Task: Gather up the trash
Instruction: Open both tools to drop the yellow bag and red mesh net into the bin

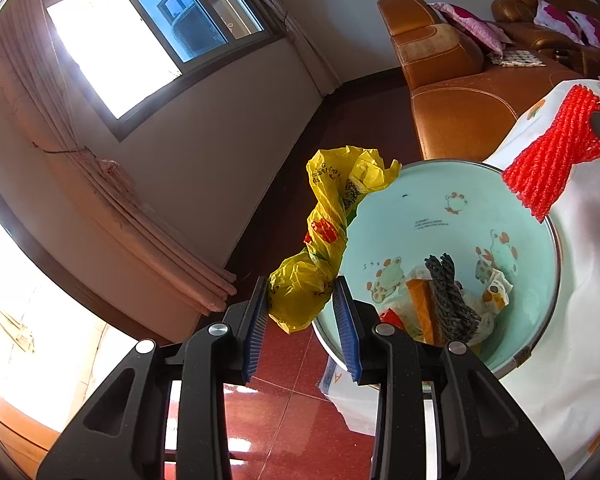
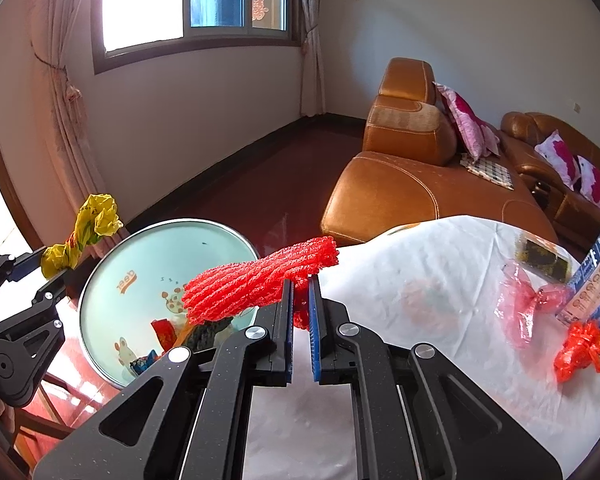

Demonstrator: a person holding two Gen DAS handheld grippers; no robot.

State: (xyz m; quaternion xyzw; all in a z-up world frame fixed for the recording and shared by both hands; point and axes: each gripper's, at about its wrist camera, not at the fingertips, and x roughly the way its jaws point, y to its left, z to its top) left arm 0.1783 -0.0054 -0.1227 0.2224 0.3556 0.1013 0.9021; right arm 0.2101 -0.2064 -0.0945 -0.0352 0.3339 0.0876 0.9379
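My left gripper is shut on a crumpled yellow plastic bag, held just outside the left rim of a pale green trash bin. In the right wrist view the same bag hangs left of the bin. My right gripper is shut on a red foam net, whose loose end reaches over the bin's right rim. That net shows at the upper right of the left wrist view. The bin holds several wrappers and a dark net piece.
A table under a white cloth stands right of the bin, bearing a red crumpled wrapper, a pink plastic film and a blue-white carton. An orange leather sofa stands behind. The floor is red tile.
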